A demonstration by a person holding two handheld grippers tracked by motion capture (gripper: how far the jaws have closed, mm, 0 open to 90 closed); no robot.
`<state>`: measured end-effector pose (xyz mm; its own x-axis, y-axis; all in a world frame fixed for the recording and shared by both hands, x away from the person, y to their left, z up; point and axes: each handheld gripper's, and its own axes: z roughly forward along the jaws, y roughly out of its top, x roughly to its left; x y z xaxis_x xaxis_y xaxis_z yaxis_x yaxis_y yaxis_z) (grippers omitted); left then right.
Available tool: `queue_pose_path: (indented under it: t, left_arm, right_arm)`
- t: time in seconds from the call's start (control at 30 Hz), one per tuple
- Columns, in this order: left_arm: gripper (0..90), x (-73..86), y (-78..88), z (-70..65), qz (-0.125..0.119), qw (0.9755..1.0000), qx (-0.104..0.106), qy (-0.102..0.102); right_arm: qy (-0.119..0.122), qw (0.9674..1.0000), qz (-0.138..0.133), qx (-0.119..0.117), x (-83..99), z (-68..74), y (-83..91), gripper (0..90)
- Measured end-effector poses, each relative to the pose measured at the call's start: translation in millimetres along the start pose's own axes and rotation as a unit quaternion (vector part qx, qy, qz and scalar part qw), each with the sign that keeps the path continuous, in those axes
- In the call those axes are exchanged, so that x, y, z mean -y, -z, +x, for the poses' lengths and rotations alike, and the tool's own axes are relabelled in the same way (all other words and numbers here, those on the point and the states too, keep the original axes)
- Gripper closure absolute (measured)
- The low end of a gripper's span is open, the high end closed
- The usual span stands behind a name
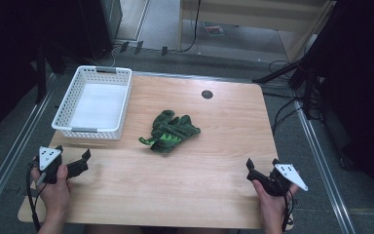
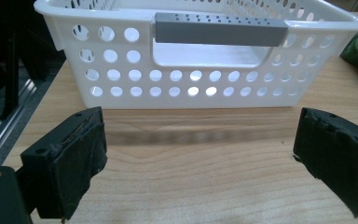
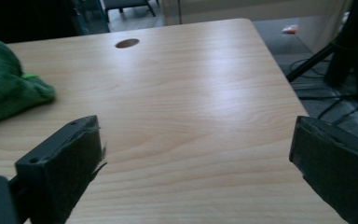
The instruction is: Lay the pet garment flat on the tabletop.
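Observation:
A crumpled dark green cloth [image 1: 169, 131] with a bright green zigzag patch lies in the middle of the wooden table [image 1: 199, 185]. A white perforated basket [image 1: 95, 101] stands at the table's far left corner, nothing inside it. My left gripper [image 1: 73, 160] rests near the front left edge, open, pointing at the basket [image 2: 205, 51], whose grey handle faces it. My right gripper [image 1: 262, 166] sits near the front right edge, open, nothing between its jaws. The cloth [image 3: 7, 81] shows at the left of the right gripper view.
A dark round hole [image 1: 207, 94] is set in the tabletop near the far edge. Black stands and cables [image 1: 292, 97] crowd the floor to the right. A metal rail [image 1: 9, 151] runs along the left side.

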<state>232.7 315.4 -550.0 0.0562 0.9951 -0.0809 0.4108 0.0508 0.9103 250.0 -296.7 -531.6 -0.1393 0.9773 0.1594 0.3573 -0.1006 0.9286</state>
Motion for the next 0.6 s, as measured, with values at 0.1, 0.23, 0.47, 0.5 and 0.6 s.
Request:
queue_pose_path:
  t: [0.1,0.23,0.47,0.5,0.6]
  left_arm:
    - [2.9,0.4,0.0,-2.8,-0.003,1.0,-0.001,-0.009]
    - [3.9,0.2,-0.3,-1.4,0.0,1.0,0.002,-0.004]
    - [5.1,-0.1,-1.1,-5.2,0.006,0.9998,-0.002,-0.021]
    - [5.1,-0.1,-1.3,-5.8,0.006,0.9997,-0.003,-0.023]
    - [5.7,-0.1,-1.4,-4.3,0.006,0.9999,-0.001,-0.016]
  right_arm:
    - [0.022,0.9997,0.006,0.008,-10.4,17.1,0.8,0.9]
    - [0.035,0.9987,0.014,-0.034,-28.9,46.6,-2.3,2.9]
    - [0.072,0.9952,0.023,-0.061,-52.1,99.5,-19.2,4.5]
    - [0.076,0.9943,0.027,-0.07,-55.1,107.9,-23.6,4.5]
    - [0.093,0.9897,0.053,-0.095,-63.4,142.0,-48.0,4.2]
